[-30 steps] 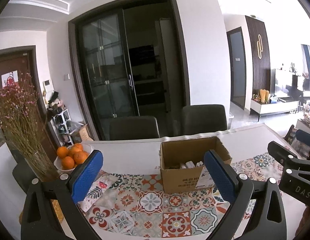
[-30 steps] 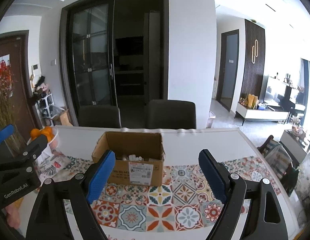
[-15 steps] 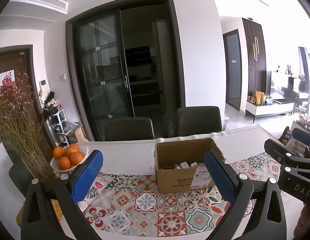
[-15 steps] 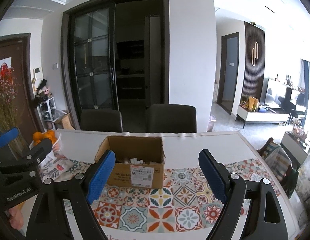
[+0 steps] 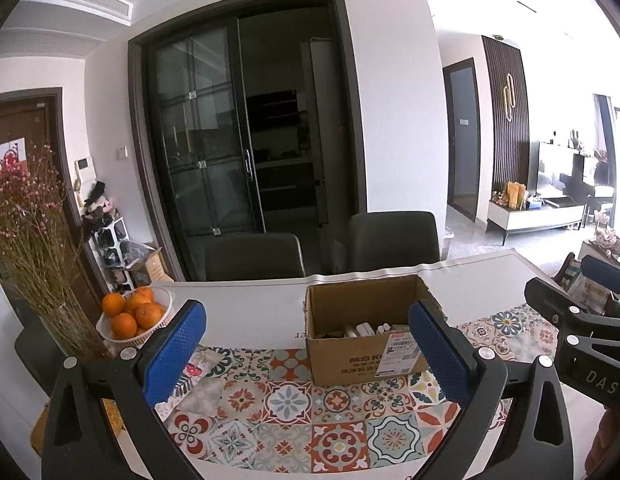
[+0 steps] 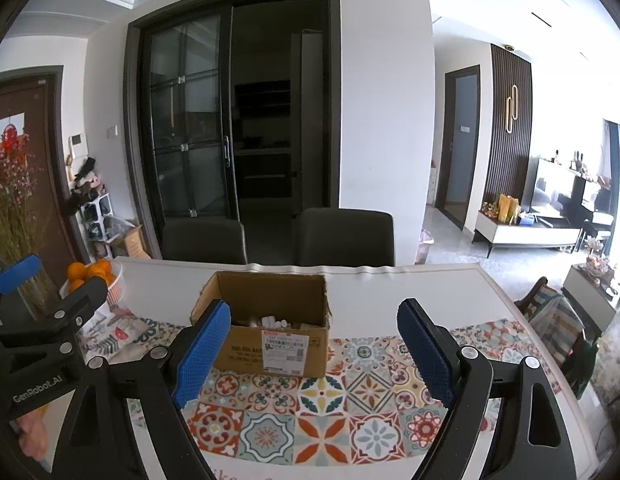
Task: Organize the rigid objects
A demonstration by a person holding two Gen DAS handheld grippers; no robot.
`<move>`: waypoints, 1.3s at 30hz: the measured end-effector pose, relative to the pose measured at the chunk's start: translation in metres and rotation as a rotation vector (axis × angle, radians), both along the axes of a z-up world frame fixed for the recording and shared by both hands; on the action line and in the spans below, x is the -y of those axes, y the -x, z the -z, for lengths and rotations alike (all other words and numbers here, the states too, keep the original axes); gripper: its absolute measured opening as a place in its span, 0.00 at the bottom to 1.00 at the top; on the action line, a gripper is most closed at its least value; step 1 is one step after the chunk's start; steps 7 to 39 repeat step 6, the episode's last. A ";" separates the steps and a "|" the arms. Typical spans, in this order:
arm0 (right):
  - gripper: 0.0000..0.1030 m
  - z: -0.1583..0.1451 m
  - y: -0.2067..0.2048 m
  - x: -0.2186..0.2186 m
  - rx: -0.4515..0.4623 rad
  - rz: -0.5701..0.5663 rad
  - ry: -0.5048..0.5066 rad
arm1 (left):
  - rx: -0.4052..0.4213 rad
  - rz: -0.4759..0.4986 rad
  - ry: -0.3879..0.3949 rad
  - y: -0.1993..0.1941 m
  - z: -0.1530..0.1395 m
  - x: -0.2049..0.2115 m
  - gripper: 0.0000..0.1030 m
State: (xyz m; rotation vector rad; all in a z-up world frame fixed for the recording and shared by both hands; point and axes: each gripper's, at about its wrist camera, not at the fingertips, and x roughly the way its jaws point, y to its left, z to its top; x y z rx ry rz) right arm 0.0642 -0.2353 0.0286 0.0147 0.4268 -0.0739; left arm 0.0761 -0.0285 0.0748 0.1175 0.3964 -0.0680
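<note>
Box [image 5: 365, 334] [image 6: 266, 324]: brown cardboard, top open, upright on patterned mat, far side of table. White shipping label on near face. Inside: several small white cylindrical items [image 5: 365, 328] [image 6: 276, 322] lying low, details unclear.

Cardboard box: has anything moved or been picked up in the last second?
Nothing was picked up. Both cameras drifted a little, so the cardboard box sits slightly left in the left wrist view. The left gripper and right gripper stay open and empty; the box and orange bowl lie unmoved.

Bright daylight from right — overexposed glare, fisheye-curved edges.
</note>
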 end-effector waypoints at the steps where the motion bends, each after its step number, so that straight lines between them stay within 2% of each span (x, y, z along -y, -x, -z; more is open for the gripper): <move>1: 0.83 0.000 0.000 0.000 0.001 0.001 0.001 | 0.001 0.000 0.000 0.000 0.000 0.000 1.00; 39: 0.83 0.000 0.000 0.001 0.002 0.002 0.001 | -0.003 0.002 -0.001 0.000 0.000 0.000 1.00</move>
